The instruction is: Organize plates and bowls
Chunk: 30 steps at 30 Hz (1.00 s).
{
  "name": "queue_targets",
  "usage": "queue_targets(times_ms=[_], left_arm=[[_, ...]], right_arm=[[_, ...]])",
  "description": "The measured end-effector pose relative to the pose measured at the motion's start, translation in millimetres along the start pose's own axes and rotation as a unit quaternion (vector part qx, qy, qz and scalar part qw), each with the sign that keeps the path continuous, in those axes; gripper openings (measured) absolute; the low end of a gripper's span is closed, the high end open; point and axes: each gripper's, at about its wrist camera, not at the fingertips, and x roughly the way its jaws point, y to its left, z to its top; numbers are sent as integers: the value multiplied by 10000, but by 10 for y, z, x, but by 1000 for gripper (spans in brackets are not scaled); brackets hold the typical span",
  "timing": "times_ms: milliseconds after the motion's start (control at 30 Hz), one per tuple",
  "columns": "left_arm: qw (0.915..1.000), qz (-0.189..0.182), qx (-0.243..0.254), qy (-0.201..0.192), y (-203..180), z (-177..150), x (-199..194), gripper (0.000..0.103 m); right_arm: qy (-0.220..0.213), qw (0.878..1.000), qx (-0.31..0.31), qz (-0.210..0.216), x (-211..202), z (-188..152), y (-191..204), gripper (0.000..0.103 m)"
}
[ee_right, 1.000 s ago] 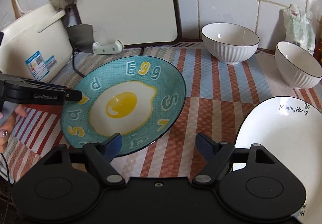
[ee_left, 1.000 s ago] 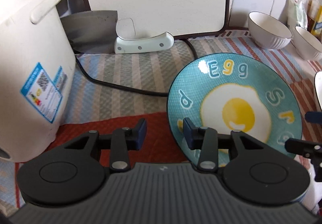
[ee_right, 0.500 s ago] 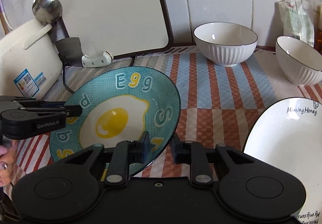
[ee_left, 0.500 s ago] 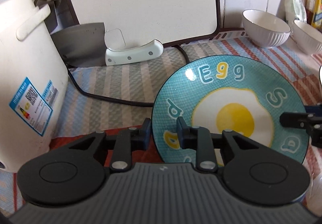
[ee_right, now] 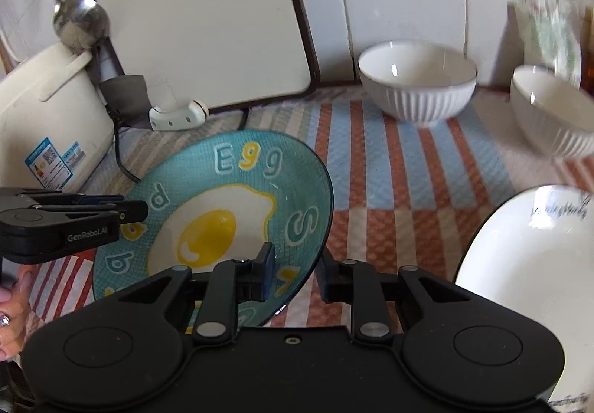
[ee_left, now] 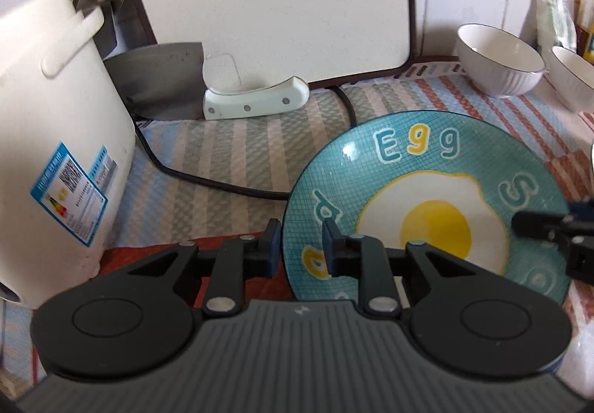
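The left gripper [ee_left: 300, 244] reaches in level, pinching the egg plate's [ee_left: 427, 205] left rim; the plate is tilted above the striped mat [ee_right: 389, 171]; the right gripper [ee_right: 295, 274] pinches its right rim beside the white plate [ee_right: 519, 264].

surface: striped mat [ee_right: 375, 160] | on it: white ribbed bowl [ee_right: 417, 82], second bowl [ee_right: 553, 108], cleaver [ee_left: 208, 94], black cord [ee_left: 208, 183]

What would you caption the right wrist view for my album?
Both grippers' fingers clamp opposite rims of the teal fried-egg plate beside two white ribbed bowls.
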Motion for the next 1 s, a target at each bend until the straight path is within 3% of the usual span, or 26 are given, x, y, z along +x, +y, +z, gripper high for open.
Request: queue_targets(times_ms=[33, 100, 200, 267, 367, 467, 533, 567, 700, 867, 933, 1000], left_arm=[[9994, -327, -10, -68, 11, 14, -59, 1], [9908, -1287, -275, 325, -32, 71, -154, 0], [9943, -1002, 350, 10, -373, 69, -354, 0], [9929, -1164, 264, -21, -366, 78, -383, 1], [9962, -834, 151, -179, -237, 68, -351, 3], [9970, -760, -86, 73, -32, 33, -213, 7], [9978, -626, -185, 148, 78, 5, -123, 14], [9976, -615, -218, 209, 133, -2, -73, 25], [9979, -517, -359, 126, 299, -25, -22, 41], [9953, -783, -504, 251, 431, -58, 105, 43], [9939, -853, -620, 321, 450, -73, 180, 39], [9923, -998, -697, 220, 439, -107, 215, 23]], right_arm=[[-34, 10000, -81, 1, -63, 25, 27, 24], [82, 9996, -61, 259, -159, 94, 49, 19], [372, 9983, 202, 412, -164, 165, 21, 17], [477, 9974, 313, 431, -127, 170, -21, 17], [547, 9965, 432, 467, -84, 101, -110, 18], [410, 9986, 265, 210, -102, 36, -158, 17], [433, 9981, 335, 289, -81, 15, -214, 17], [433, 9980, 344, 294, -72, 4, -222, 17], [436, 9975, 442, 324, -42, -11, -254, 17], [421, 9976, 457, 302, -45, -21, -236, 18], [419, 9976, 446, 314, -40, -24, -235, 18], [417, 9971, 502, 382, -29, -32, -255, 18]])
